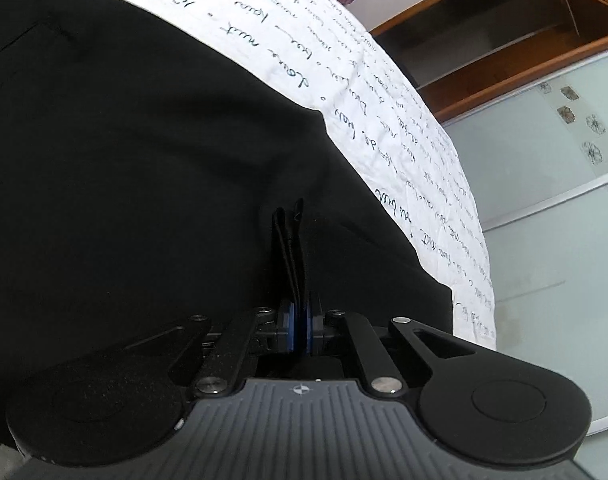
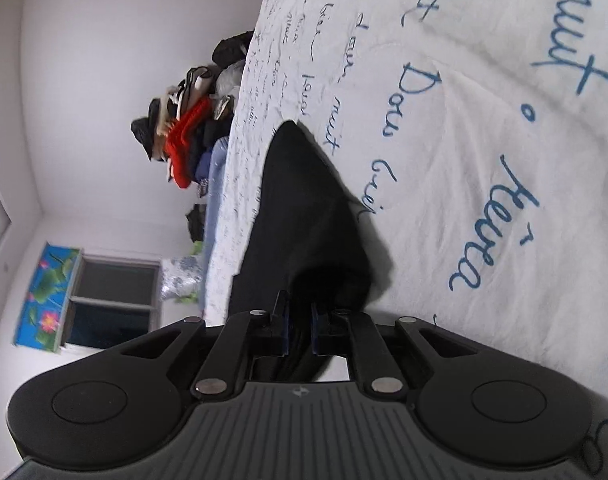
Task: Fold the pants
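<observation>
Here the black fabric pants point(image 1: 144, 160) lie spread across a bed covered by a white bedspread printed with blue handwritten script point(image 1: 383, 128). In the left wrist view, the left claw point(image 1: 300, 330) is nearly closed, its blue-edged pads pinching a narrow folded strip of the black cloth that stands up between them, a belt loop or a hem edge; I cannot tell which. The rest of the garment stretches flat away from it, filling most of that view, with its edge running along the bedspread.

In the right wrist view, the right claw point(image 2: 300, 330) is also drawn in close, clamped on a bunched part of the black pants, which rise from the pads and taper to a point lying on the bedspread. Beyond the far edge of the bed sits a heap of mixed clothes with a red knitted piece point(image 2: 184, 136), near a white wall.
</observation>
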Available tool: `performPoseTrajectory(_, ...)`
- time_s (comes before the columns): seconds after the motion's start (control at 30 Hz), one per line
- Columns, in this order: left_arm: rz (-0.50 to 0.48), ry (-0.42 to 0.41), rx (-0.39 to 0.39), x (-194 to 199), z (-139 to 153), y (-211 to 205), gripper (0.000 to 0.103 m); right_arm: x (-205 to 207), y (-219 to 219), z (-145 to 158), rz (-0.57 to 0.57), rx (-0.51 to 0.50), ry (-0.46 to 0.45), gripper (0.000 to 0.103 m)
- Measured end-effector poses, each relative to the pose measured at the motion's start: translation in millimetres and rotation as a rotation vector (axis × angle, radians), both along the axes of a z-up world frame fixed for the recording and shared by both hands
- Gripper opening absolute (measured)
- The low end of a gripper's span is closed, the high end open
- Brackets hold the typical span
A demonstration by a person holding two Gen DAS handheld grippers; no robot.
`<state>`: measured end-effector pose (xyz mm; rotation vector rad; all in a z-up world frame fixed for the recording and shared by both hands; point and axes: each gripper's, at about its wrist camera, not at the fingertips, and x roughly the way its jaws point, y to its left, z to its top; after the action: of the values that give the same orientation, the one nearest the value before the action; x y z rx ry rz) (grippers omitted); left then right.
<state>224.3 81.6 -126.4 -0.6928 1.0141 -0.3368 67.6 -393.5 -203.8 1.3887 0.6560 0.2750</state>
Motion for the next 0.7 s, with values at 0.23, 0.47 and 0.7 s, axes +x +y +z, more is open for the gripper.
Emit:
performPoseTrajectory(0.23, 0.003, -0.008, -0.126, -5.5, -19.6, 15.8, 0.015, -10.0, -22.4, -13.0, -0.107, 0.107, 0.045, 0.024)
performPoseTrajectory(0.47, -0.023, -0.162, -0.145, -17.8, -30.8, 16.0, 0.015, -31.3, -32.8, 14.2, -0.054, 0.014, 0.063, 0.028)
performPoseTrajectory(0.7, -0.035, -0.262, -0.094, -29.2, -29.2, 8.2, 0.015, 26.1, -53.2, 61.0, -0.003, -0.284, -0.022, 0.078)
